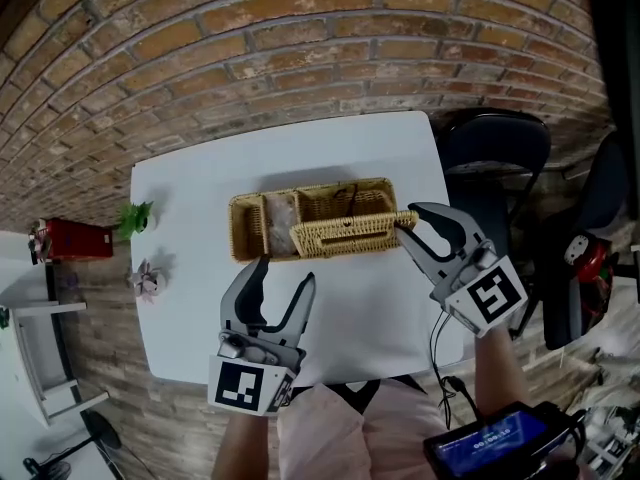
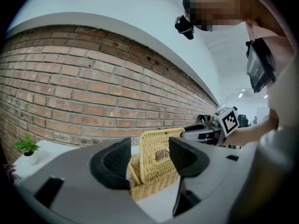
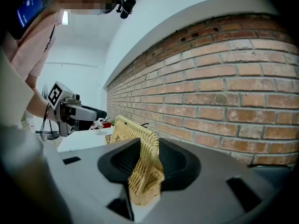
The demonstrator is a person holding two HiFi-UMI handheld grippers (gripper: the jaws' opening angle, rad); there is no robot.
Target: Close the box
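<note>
A wicker box (image 1: 262,226) lies lengthwise on the white table (image 1: 360,308). Its woven lid (image 1: 350,233) stands tilted up along the near side, over the right half. My right gripper (image 1: 408,222) is at the lid's right end. In the right gripper view the lid's corner (image 3: 140,143) sits between the jaws of the right gripper (image 3: 148,164), which stand wider than the lid is thick. My left gripper (image 1: 286,273) hovers open over bare table just in front of the box, holding nothing. Between the jaws of the left gripper (image 2: 150,155) the raised lid (image 2: 156,150) shows, farther off.
A brick wall (image 1: 300,58) runs behind the table. A small green plant (image 1: 135,216) and a pink ornament (image 1: 147,280) stand at the table's left edge. Dark office chairs (image 1: 495,153) crowd the right side. A dark cable (image 1: 348,200) lies inside the box.
</note>
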